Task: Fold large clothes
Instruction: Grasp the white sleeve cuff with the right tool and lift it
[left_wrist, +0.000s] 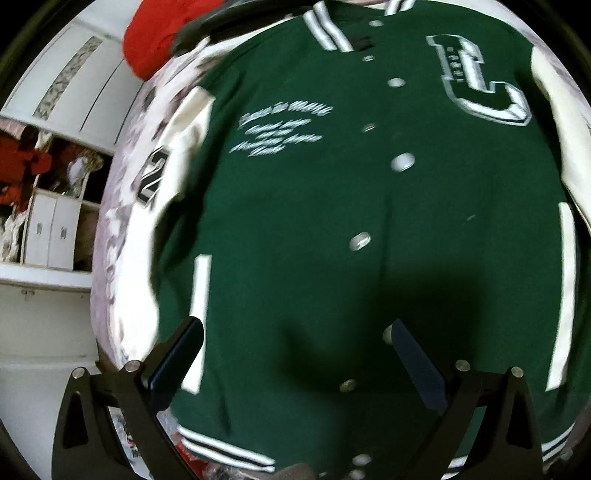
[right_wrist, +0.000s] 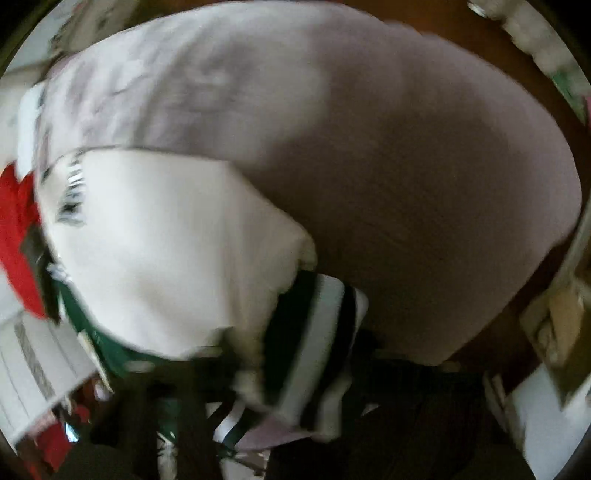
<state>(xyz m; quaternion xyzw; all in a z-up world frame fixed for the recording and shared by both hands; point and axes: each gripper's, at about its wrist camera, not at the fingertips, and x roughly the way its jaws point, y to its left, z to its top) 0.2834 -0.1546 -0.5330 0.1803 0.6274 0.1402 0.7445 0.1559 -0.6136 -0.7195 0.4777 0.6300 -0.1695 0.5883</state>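
Left wrist view. At nine o'clock you have white cabinets (left_wrist: 55, 236) with small drawers, and red items (left_wrist: 22, 166) stuffed into an open compartment above them. At eleven o'clock a red cloth (left_wrist: 155, 40) lies on the bed beside the jacket's collar. The bed cover (left_wrist: 122, 173), pale lilac with a faint floral print, shows as a strip past the jacket's edge from ten to seven o'clock.

The green varsity jacket (left_wrist: 332, 206) lies flat on the bed, front up and snapped shut, collar at twelve o'clock, striped hem at six. Its cream sleeves run down both sides; the nine o'clock sleeve carries a number patch (left_wrist: 153, 175), and a large letter patch (left_wrist: 476, 79) sits at one o'clock.

Your left tool (left_wrist: 295, 354) is spread wide above the lower front of the jacket, its fingers at seven and five o'clock, nothing between them.

Right wrist view, heavily blurred. A cream sleeve (right_wrist: 166, 258) fills nine o'clock, its green-and-white striped cuff (right_wrist: 314, 350) at six. Bare lilac cover (right_wrist: 369, 166) spans from twelve to three, with brown floor (right_wrist: 461, 22) beyond its edge at one o'clock. Your right tool is lost in dark blur at the bottom; you cannot tell whether it is spread or pinching the cuff.
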